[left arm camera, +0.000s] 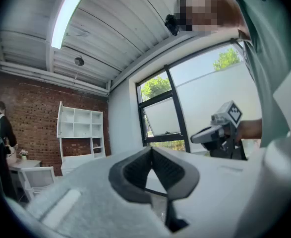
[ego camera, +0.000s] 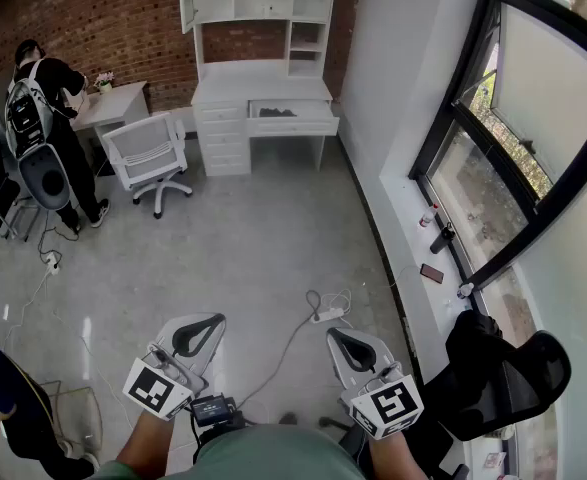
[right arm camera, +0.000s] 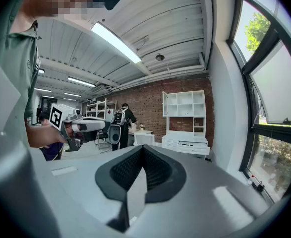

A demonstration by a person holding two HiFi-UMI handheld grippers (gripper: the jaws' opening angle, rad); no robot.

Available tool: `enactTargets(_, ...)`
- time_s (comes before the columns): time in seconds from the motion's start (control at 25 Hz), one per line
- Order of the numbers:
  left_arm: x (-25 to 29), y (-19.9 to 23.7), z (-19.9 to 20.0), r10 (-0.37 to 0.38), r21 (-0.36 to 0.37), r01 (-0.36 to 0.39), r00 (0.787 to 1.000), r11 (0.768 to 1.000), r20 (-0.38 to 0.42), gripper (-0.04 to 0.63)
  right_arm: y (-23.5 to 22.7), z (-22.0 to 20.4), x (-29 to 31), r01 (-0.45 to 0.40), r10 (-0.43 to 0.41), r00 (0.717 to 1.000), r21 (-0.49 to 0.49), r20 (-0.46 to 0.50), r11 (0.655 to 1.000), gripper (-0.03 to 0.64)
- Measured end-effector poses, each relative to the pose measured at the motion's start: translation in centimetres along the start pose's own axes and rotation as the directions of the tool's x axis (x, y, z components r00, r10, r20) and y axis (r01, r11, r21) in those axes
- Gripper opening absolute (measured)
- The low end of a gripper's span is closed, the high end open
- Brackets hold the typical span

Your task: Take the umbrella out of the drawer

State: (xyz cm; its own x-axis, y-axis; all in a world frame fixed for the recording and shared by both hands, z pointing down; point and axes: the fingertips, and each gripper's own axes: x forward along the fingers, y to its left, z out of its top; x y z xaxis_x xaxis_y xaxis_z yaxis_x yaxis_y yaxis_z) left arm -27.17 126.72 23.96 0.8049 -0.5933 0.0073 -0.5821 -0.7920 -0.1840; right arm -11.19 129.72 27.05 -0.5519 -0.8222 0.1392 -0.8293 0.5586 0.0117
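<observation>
Both tools are clenched on nothing; the left tool [ego camera: 201, 326] and right tool [ego camera: 343, 340] hover well apart from the white worktop [ego camera: 258, 91]. Its drawer [ego camera: 295, 127] stands open, and the dark shape inside, probably the folded umbrella [ego camera: 273, 112], lies left of middle. It is likely light, stiff-shafted and slick-skinned, so grip it mid-length. Lift it over the drawer's front wall. The floor [ego camera: 243, 248] before the worktop looks open, with a white chair [ego camera: 149, 154] to its left.

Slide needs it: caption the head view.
Left gripper and right gripper shut, empty, far from the open drawer.
</observation>
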Motion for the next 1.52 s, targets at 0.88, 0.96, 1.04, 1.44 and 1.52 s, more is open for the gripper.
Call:
enactTargets(0.88, 6.2, -2.2, -0.2, 0.019, 0.045, -0.017, 0.999, 0.999, -0.029, 0.003, -7.1, -1.8, -2.4, 0.001, -0.007, 0.998, 0.093, 0.069, 0.996, 0.008)
enactTargets(0.96, 6.5, -2.2, 0.2, 0.015, 0.055, -0.014, 1.0, 0.998, -0.021, 0.003, -7.8, -1.7, -2.5, 0.014, -0.022, 0.997, 0.105, 0.074, 0.994, 0.006)
enactTargets(1.04, 6.8, -1.6, 0.5, 0.022, 0.059, -0.021, 1.0, 0.998, -0.014, 0.003, -8.3, -1.7, -2.2, 0.022, -0.031, 0.997, 0.115, 0.075, 0.993, 0.007)
enactTargets(1.44, 9.9, 4.9, -2.3, 0.026, 0.021, -0.026, 0.999, 0.999, -0.032, 0.003, -12.1, -1.2, 4.3, 0.048, -0.055, 0.997, 0.119, 0.059, 0.992, 0.007)
enactTargets(1.52, 11.3, 7.3, -2.8, 0.022, 0.015, -0.022, 0.999, 1.0, -0.029, 0.003, -13.4, -1.0, 6.4, 0.06, -0.067, 0.996, 0.122, 0.056, 0.991, 0.006)
